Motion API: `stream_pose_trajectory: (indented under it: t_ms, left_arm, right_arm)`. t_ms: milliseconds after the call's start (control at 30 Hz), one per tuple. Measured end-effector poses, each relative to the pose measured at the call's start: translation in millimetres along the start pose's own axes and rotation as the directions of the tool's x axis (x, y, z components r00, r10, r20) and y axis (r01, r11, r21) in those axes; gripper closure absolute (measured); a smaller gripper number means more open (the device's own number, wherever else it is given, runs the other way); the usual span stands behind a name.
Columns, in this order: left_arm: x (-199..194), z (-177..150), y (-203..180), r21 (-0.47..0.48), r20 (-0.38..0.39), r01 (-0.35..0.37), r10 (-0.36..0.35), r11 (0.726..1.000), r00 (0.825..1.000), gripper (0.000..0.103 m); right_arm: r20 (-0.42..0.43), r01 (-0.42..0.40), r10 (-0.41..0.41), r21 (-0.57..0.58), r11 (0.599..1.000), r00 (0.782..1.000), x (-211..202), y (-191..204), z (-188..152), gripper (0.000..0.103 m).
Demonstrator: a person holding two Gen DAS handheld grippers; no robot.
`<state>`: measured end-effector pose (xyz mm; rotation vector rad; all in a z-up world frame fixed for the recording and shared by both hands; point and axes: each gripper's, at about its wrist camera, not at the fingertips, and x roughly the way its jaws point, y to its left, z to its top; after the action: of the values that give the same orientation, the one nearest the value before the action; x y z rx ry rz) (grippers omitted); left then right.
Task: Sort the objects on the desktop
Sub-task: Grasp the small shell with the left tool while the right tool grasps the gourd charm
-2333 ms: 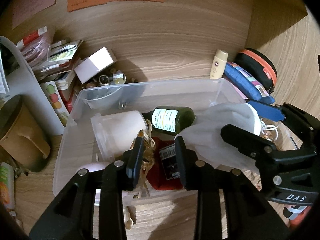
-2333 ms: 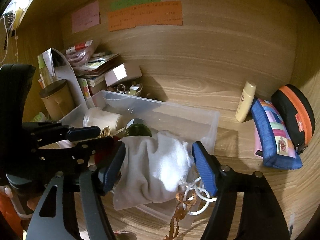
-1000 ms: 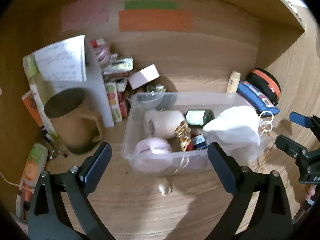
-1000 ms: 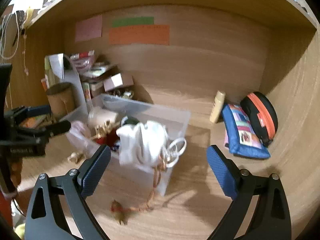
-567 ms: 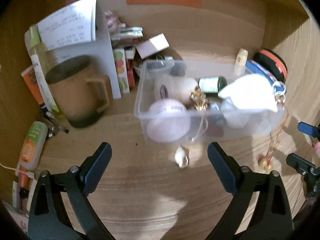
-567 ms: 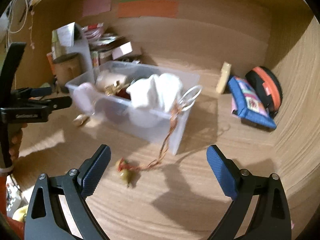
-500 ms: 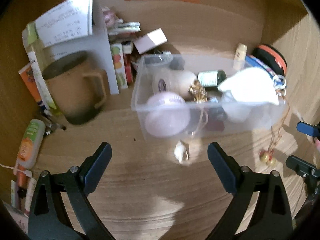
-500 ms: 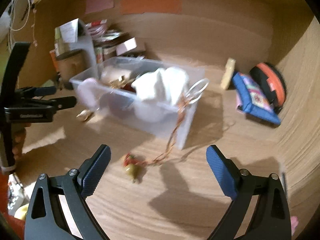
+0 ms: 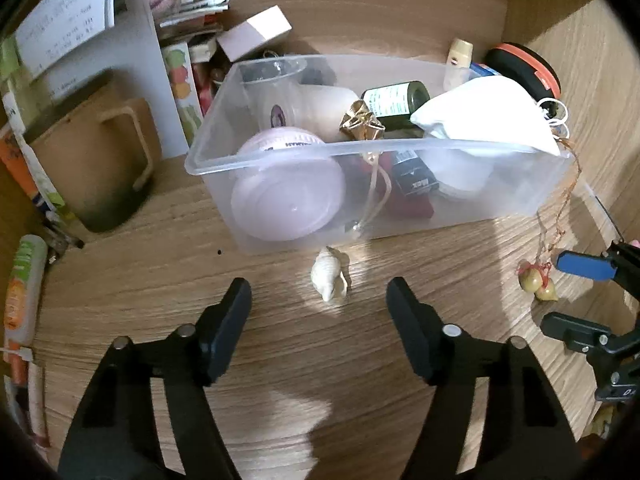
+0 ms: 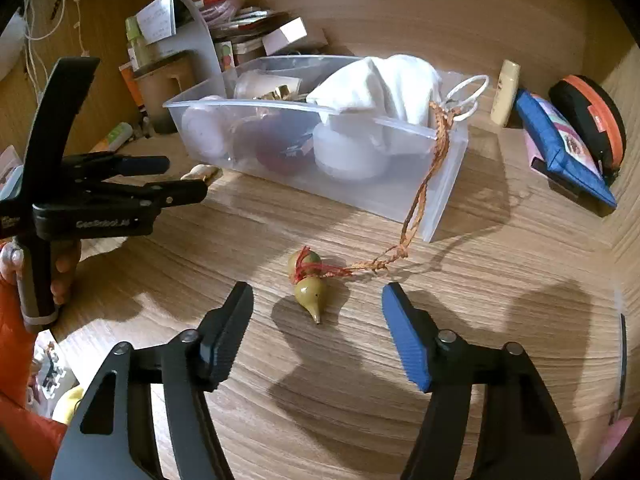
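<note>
A clear plastic bin (image 9: 520, 200) holds a white pouch (image 9: 488, 112), a dark green bottle (image 9: 394, 100), a pink round case (image 9: 288, 196), a white jar and a gold trinket. A cream seashell (image 9: 329, 276) lies on the desk in front of the bin, just ahead of my open, empty left gripper (image 9: 318, 316). A small gourd charm (image 10: 308, 284) on an orange cord (image 10: 424, 200) lies on the desk, the cord running up over the bin (image 10: 436, 204) corner. My open, empty right gripper (image 10: 318, 320) sits just behind the gourd.
A brown mug (image 9: 92, 160), a file stand with papers and stacked boxes stand left of the bin. A cream tube (image 10: 506, 92), a blue pouch (image 10: 560, 148) and a black-orange case (image 10: 592, 120) lie at the right. A green tube (image 9: 20, 288) lies at the far left.
Both grippers let go inside the bin, opened and pulled back to the desk in front. The gourd charm now hangs out of the bin onto the desk; both grippers have lowered toward shell and gourd.
</note>
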<state>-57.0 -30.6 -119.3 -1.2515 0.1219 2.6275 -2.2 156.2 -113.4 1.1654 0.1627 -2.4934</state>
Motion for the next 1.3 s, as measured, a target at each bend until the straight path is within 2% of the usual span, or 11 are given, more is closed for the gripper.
stream_pose_trajectory:
  t_ms: [100,233,467,767,967,1067,1233,1300]
  left_arm:
    - [4,1,-1,0.002,-0.019,0.001,-0.001,1.0,1.0,0.039]
    - [7,3,-4,0.004,-0.02,0.005,-0.004,1.0,1.0,0.039]
    - [10,7,-7,0.015,-0.019,0.009,-0.009,1.0,1.0,0.044]
    - [10,8,-5,0.015,-0.013,0.007,-0.007,1.0,1.0,0.062]
    - [10,9,-8,0.036,-0.012,0.018,-0.018,0.999,1.0,0.07]
    - [10,9,-9,0.043,-0.011,0.018,-0.017,0.999,1.0,0.071]
    - [10,9,-7,0.033,-0.008,0.028,-0.028,0.999,1.0,0.088]
    - [10,9,-8,0.038,-0.008,0.027,-0.027,0.999,1.0,0.088]
  right_arm:
    - [-0.013,-0.001,0.001,-0.017,1.0,1.0,2,2,2,0.05]
    - [-0.038,-0.006,0.003,-0.058,0.998,0.999,7,7,7,0.053]
    - [-0.052,-0.011,0.006,-0.105,0.994,0.999,15,15,12,0.067]
    - [-0.04,-0.011,0.006,-0.107,0.994,0.999,15,12,11,0.08]
    - [-0.029,-0.026,0.023,-0.105,0.994,0.999,14,11,10,0.086]
    - [-0.022,-0.041,0.04,-0.093,0.995,0.999,12,9,9,0.087]
    - [0.004,-0.08,0.08,-0.058,0.995,0.997,5,3,9,0.087]
    - [0.016,-0.082,0.083,-0.045,0.996,0.996,3,1,9,0.087]
